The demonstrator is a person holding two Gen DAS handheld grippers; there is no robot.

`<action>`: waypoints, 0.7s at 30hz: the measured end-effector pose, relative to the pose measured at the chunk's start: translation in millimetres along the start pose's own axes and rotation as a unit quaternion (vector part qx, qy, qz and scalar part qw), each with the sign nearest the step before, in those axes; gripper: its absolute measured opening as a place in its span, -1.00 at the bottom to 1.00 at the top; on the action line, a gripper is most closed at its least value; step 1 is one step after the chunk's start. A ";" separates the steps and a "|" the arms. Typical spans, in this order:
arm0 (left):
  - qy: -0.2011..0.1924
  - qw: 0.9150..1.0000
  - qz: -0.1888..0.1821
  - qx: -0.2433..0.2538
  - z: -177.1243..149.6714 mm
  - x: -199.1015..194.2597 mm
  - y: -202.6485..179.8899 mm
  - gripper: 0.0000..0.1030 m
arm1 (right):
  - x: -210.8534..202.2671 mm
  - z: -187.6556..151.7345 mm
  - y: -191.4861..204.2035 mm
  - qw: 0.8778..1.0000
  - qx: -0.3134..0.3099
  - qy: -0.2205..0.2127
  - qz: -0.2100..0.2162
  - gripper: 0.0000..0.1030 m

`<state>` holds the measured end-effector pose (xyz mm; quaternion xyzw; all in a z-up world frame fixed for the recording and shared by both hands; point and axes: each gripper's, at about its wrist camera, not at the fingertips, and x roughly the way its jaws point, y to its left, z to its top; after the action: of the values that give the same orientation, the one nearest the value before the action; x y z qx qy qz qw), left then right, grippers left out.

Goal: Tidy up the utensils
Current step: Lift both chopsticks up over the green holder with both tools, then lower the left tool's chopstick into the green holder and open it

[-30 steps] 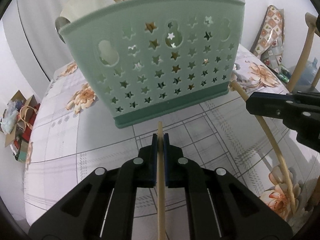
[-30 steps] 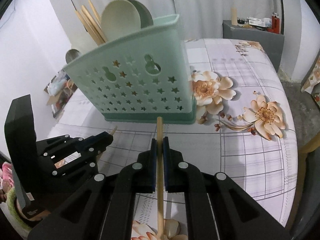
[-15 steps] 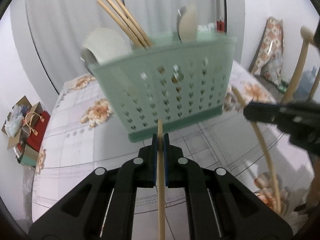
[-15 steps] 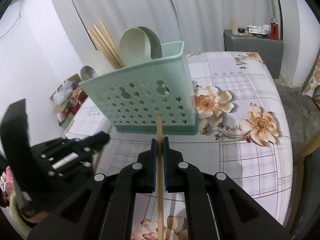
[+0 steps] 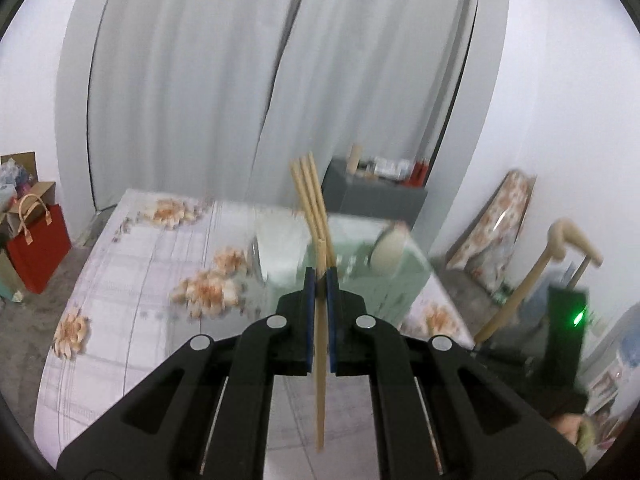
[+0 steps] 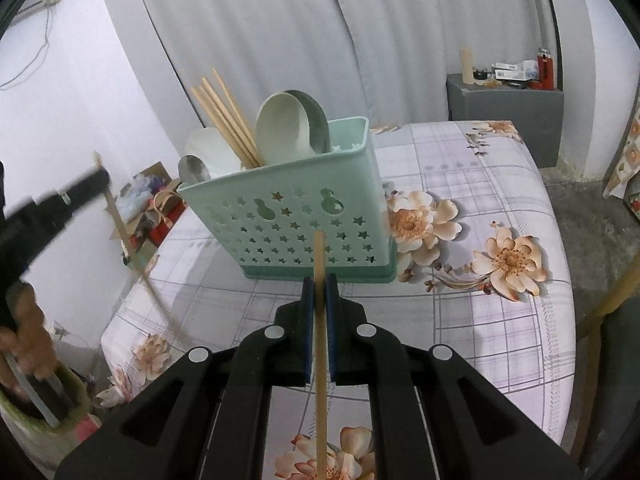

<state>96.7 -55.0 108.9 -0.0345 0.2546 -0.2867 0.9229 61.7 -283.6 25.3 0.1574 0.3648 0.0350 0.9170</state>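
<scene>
White curtains hung behind a table (image 6: 500, 320) under a floral cloth, with the green caddy (image 6: 304, 216) standing at centre frame in the right view. It already held 4 chopsticks (image 6: 228, 120) leaning up and left, plus pale spoons (image 6: 288, 124), so sorting was probably well along. Each gripper pinched 1 chopstick lengthwise between blue pads pressed tight on it, likely to keep the stick in line with the fingers for a straight drop. The right gripper (image 6: 319, 296) held its chopstick (image 6: 319, 340) low in front of the caddy's starred wall, tip short of the rim. The left gripper (image 5: 319, 284), blurred, held its chopstick (image 5: 320, 380) over the caddy's open top (image 5: 360, 236), apparently lining up with the upright sticks.
</scene>
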 end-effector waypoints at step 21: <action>-0.184 0.983 -0.013 -0.008 96.3 -11.6 -32.2 -0.93 | -9.9 3.7 -2.1 1.000 0.004 -0.013 0.001 -0.88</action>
<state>119.2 -83.4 204.5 -0.0969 0.0820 -0.2851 0.9500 56.8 -288.3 33.8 0.1618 0.3526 0.0329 0.9211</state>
